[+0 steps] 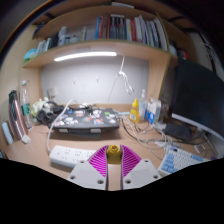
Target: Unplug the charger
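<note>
My gripper (113, 152) has its two magenta pads closed in on a small yellow charger plug (114, 150), which sits right at the fingertips (100, 158). Both pads press on its sides. A white power strip (67, 155) lies on the wooden desk (40, 148) just left of the fingers. The yellow plug is apart from the strip, to its right. A thin white cable (50, 128) runs over the desk beyond the strip.
A black device (85, 122) lies mid-desk beyond the fingers. Bottles (137, 108) stand to its right. A dark monitor (196, 100) and a keyboard (181, 160) are at the right. A shelf of books (110, 30) hangs above the desk.
</note>
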The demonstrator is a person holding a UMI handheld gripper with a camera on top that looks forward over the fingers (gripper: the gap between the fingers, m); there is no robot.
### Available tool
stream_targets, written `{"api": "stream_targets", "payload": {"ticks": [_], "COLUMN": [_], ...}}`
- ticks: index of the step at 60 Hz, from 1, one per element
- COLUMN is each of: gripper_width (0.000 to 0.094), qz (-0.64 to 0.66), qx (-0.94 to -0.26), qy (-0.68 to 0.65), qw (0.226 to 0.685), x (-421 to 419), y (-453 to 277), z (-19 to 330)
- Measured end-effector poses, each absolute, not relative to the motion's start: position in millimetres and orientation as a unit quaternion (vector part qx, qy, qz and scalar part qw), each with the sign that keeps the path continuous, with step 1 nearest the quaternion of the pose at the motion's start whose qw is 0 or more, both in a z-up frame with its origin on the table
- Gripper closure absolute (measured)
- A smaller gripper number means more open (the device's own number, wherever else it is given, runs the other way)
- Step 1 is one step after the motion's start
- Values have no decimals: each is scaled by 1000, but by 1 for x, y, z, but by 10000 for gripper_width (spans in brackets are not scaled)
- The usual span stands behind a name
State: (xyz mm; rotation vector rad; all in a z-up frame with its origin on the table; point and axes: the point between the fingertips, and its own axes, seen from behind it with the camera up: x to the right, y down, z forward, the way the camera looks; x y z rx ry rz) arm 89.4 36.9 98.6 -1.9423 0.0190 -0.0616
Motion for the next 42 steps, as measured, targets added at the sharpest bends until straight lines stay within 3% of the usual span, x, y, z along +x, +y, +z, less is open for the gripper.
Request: {"api": "stream_targets", "payload": {"ticks": [11, 42], "gripper_width": [717, 612], "qz": [-14, -34], "qx": [-868, -899], "qy": [20, -5], "qw": [495, 436], "x": [103, 103], "y": [24, 65], "z": [39, -9]}}
